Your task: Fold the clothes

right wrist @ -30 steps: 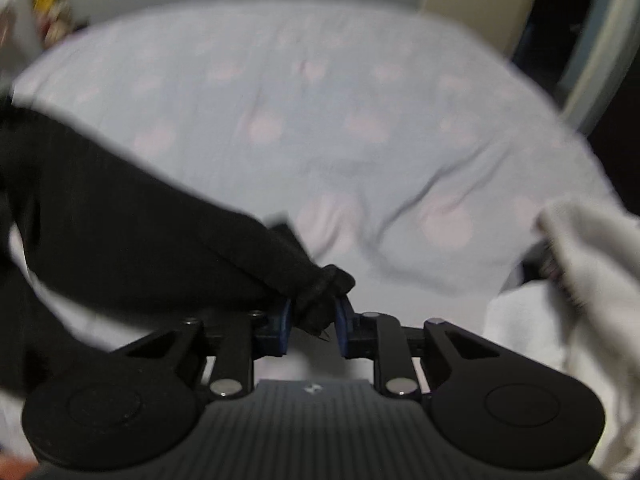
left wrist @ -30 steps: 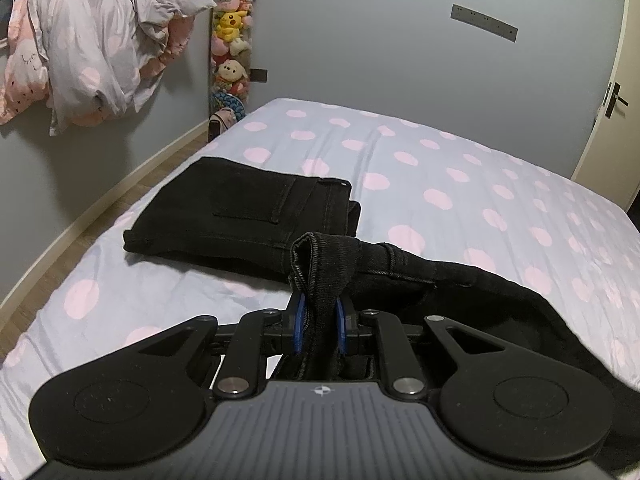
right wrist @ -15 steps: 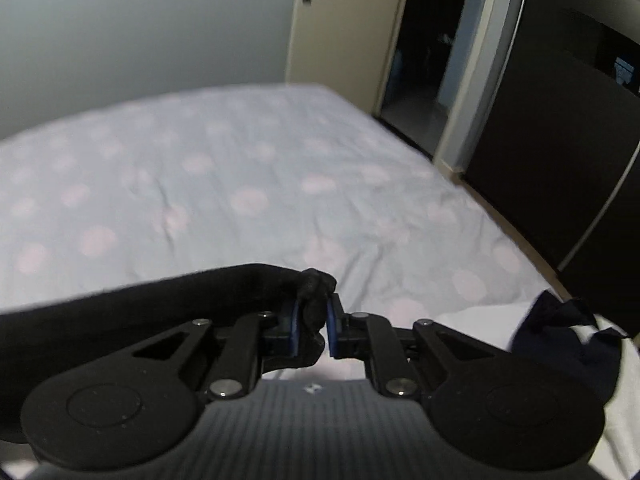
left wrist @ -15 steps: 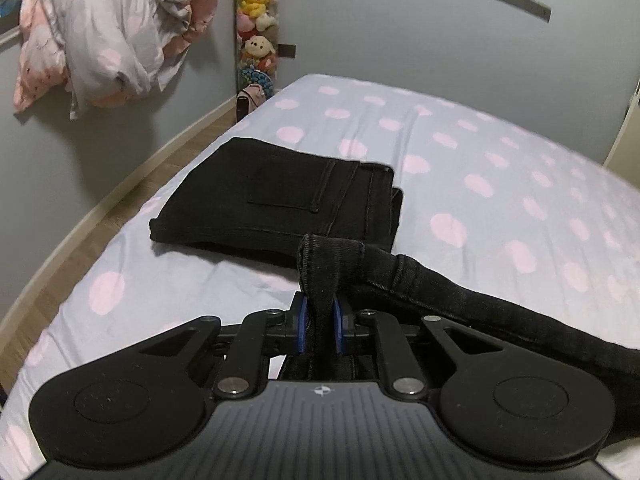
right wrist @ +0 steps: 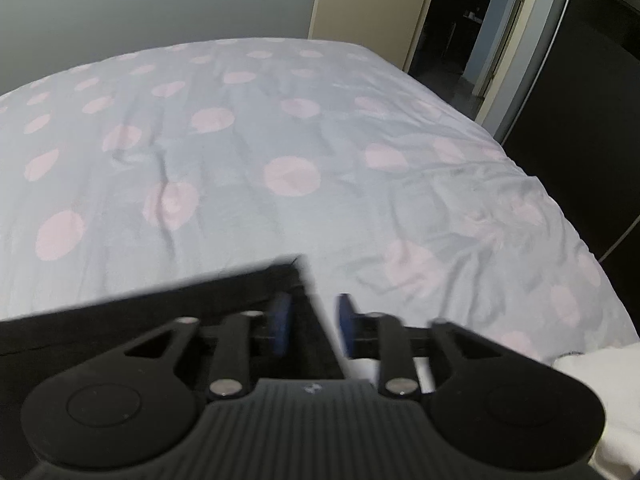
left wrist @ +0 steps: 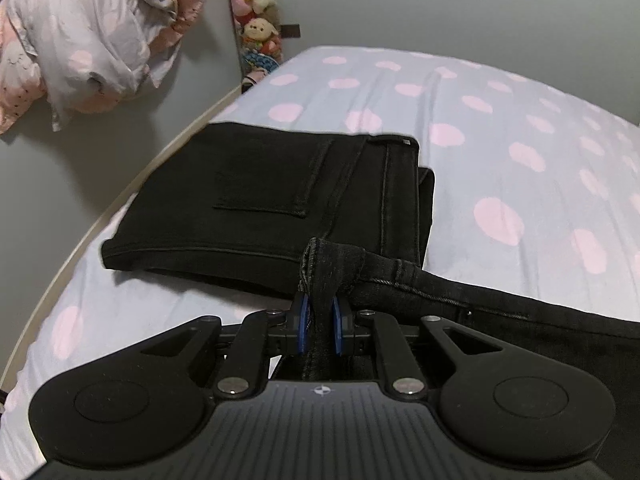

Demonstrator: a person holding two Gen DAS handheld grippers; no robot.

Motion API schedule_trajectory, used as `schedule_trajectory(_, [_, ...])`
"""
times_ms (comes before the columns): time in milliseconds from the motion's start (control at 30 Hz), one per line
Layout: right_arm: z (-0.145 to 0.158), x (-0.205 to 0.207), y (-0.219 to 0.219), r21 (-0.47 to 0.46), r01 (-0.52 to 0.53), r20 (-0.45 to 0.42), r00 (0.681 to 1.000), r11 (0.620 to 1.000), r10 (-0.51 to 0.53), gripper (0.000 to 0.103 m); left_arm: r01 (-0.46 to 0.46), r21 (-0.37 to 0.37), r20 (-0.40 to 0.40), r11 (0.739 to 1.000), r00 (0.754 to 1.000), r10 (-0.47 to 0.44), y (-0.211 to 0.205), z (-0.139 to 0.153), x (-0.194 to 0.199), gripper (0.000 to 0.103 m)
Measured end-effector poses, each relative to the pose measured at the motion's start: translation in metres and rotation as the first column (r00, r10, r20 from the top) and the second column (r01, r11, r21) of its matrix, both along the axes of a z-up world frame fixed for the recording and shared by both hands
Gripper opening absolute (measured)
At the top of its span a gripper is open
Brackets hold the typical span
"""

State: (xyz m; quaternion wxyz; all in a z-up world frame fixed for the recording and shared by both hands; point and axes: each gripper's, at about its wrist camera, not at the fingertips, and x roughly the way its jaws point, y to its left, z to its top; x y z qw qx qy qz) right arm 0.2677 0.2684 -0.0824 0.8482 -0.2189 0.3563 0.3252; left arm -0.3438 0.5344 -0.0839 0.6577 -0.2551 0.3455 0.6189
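Note:
My left gripper (left wrist: 319, 322) is shut on a bunched edge of black jeans (left wrist: 500, 312), which trail off to the right over the bed. A second pair of black jeans (left wrist: 280, 196) lies folded on the bed just beyond the left gripper. My right gripper (right wrist: 310, 326) is open; the other end of the black jeans (right wrist: 160, 304) lies flat on the bed beneath it, its corner between the blue pads (right wrist: 280, 320). The right view is blurred.
The bed (left wrist: 500, 128) has a pale blue sheet with pink dots. Its left edge drops to a grey wall with hanging bedding (left wrist: 88, 40) and plush toys (left wrist: 256, 8). White clothing (right wrist: 580, 368) lies at the right. A doorway (right wrist: 460, 20) stands beyond.
My right gripper has opened and let go of the jeans end, which now lies flat on the bed. My left gripper has moved closer to the folded jeans, still gripping.

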Motion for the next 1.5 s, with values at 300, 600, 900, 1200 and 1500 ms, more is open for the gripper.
schedule_trajectory(300, [-0.05,0.031,-0.098,0.188,0.235,-0.401,0.905,0.954,-0.144,0.057,0.007,0.011,-0.027,1.0,1.0,-0.007,0.0,-0.007,0.006,0.016])
schedule_trajectory(600, [-0.044,-0.001,-0.1,0.254,0.28,-0.323,0.927,0.926,-0.192,0.014,0.012,0.016,-0.016,1.0,1.0,-0.012,-0.012,0.022,0.009,0.016])
schedule_trajectory(900, [-0.024,-0.001,-0.079,0.188,0.316,-0.168,0.943,0.93,-0.286,0.014,0.033,-0.025,-0.021,0.999,0.999,-0.034,0.006,0.001,0.03,0.016])
schedule_trajectory(1200, [-0.005,-0.07,-0.097,0.247,0.331,-0.091,0.944,0.911,-0.319,0.032,0.134,-0.021,-0.047,0.991,0.99,-0.135,-0.02,0.009,0.016,0.05])
schedule_trajectory(1500, [-0.033,-0.228,-0.04,0.374,-0.051,-0.162,0.979,0.926,0.12,0.038,0.272,-0.106,-0.069,0.957,0.958,-0.279,-0.057,0.01,0.005,0.054])
